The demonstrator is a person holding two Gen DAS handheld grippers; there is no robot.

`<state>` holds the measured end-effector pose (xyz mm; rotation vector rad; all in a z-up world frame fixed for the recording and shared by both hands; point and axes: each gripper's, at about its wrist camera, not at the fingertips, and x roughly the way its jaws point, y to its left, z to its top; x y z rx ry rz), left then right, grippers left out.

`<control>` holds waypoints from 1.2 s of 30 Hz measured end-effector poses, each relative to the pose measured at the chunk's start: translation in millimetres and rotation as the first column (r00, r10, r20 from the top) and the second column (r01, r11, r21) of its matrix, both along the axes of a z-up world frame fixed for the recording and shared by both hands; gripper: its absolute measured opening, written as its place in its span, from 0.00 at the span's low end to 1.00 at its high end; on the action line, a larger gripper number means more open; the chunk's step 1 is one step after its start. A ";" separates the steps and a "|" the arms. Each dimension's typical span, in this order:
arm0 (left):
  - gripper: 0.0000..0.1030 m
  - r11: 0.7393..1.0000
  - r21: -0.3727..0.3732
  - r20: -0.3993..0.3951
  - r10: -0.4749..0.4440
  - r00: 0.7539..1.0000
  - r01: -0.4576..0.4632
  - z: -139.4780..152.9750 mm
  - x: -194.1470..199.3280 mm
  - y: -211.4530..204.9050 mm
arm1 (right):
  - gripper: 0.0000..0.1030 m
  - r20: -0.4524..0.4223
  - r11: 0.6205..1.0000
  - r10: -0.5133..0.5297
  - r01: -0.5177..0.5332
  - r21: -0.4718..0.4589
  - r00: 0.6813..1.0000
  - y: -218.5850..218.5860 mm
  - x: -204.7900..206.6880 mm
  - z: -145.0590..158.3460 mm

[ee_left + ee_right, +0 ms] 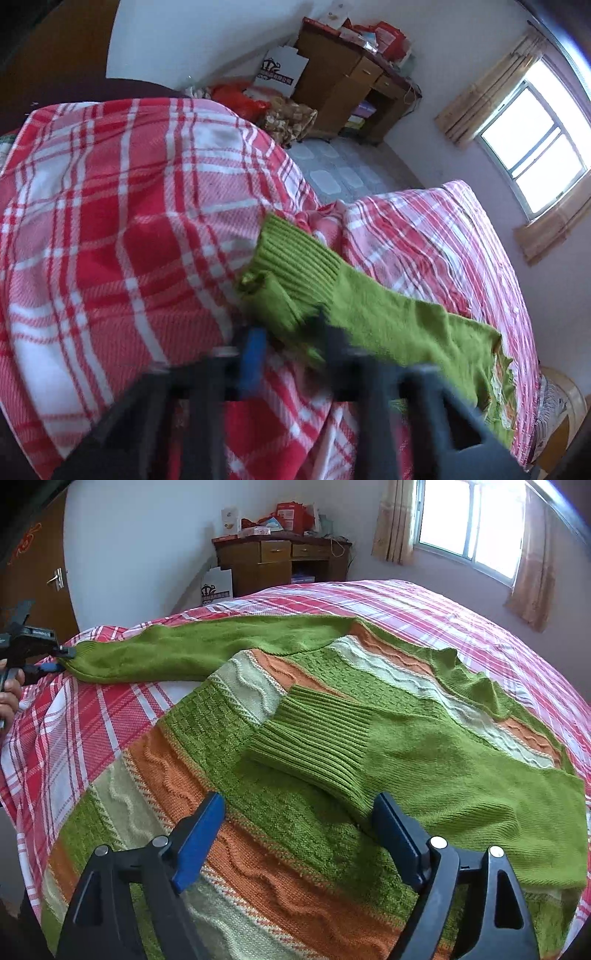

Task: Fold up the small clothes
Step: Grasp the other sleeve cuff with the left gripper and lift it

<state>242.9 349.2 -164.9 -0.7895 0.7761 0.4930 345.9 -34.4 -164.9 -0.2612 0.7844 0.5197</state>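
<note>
Lying spread across the red-and-white checked bedspread (92, 716) is the sweater (295, 716), green with orange and pale wavy bands. 1 sleeve (424, 753) is folded across the body, its ribbed cuff (314, 746) resting near the middle of the chest. The other sleeve (192, 650) stretches straight out toward the left side of the right wrist view.

Your left gripper (291, 332) is clenched on that outstretched sleeve near its ribbed cuff (295, 251); in its own blurred view, green knit bunches between the blue pad (253, 354) and the dark finger beside it. In the right wrist view the same gripper (64, 659) appears at the far left edge, pinching the end of the sleeve, with your hand (11, 698) just below it.

Your right gripper (295, 834) is released: its 2 blue pads (199, 842) stand wide apart above the sweater's body, the folded cuff lying just ahead of them, and nothing is pinched between them.

Beyond the bed, a wooden desk (273, 561) stands against the wall, with a white paper bag (216, 587) beside it. A curtained window (469, 520) lights the room from the right.
</note>
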 end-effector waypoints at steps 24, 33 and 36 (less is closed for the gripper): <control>0.05 0.945 0.295 0.216 -0.213 0.953 0.144 142.8 16.5 -67.3 | 0.82 0.094 0.985 -0.128 0.115 0.128 0.987 -64.0 -25.1 55.5; 0.05 0.882 0.440 0.245 -0.298 0.922 0.168 195.6 53.4 -120.5 | 0.82 0.084 0.974 -0.170 0.154 0.169 0.982 -106.2 -45.0 52.5; 0.05 0.856 0.486 0.247 -0.330 0.911 0.178 206.7 63.5 -143.6 | 0.82 0.083 0.967 -0.186 0.167 0.191 0.979 -119.6 -51.2 52.6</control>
